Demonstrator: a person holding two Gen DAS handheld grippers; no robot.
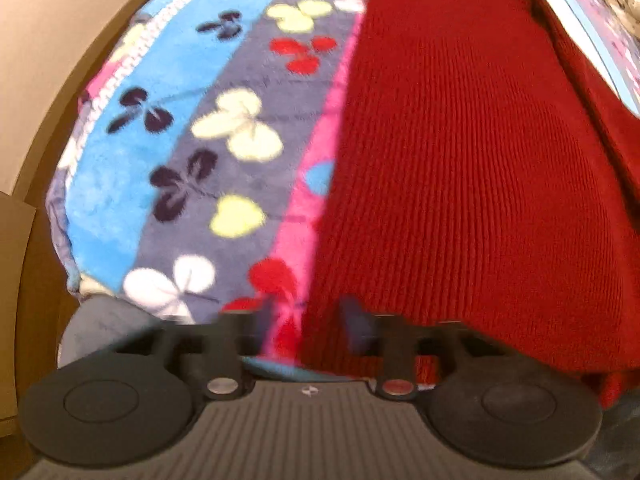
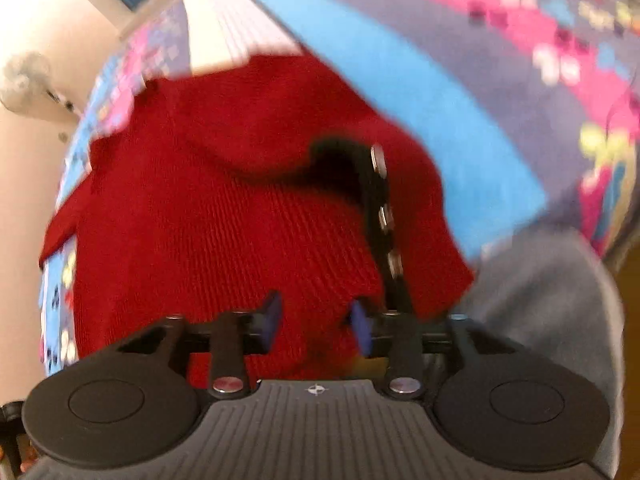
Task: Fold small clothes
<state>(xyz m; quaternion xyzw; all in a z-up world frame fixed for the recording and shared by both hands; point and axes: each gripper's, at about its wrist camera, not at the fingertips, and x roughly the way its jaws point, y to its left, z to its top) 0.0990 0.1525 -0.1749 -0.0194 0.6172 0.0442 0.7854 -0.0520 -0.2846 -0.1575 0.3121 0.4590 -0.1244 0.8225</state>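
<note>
A red ribbed knit garment (image 1: pixel 460 168) lies spread on a flowered fleece blanket (image 1: pixel 208 120). My left gripper (image 1: pixel 308 320) is open at the garment's near left edge, with the edge between its blurred blue-padded fingers. In the right wrist view the same red garment (image 2: pixel 224 224) fills the middle. My right gripper (image 2: pixel 316 320) is open low over the garment's near edge. The left gripper's black finger (image 2: pixel 380 216) shows there, reaching onto the garment, where a fold of red cloth is bunched up.
The blanket (image 2: pixel 420 80) covers a bed with blue, grey and pink stripes. A tan wall (image 1: pixel 60 40) and a wooden edge lie left of the bed. A grey cloth (image 2: pixel 552 292) lies at the near right. A white cloth (image 2: pixel 228 32) lies beyond the garment.
</note>
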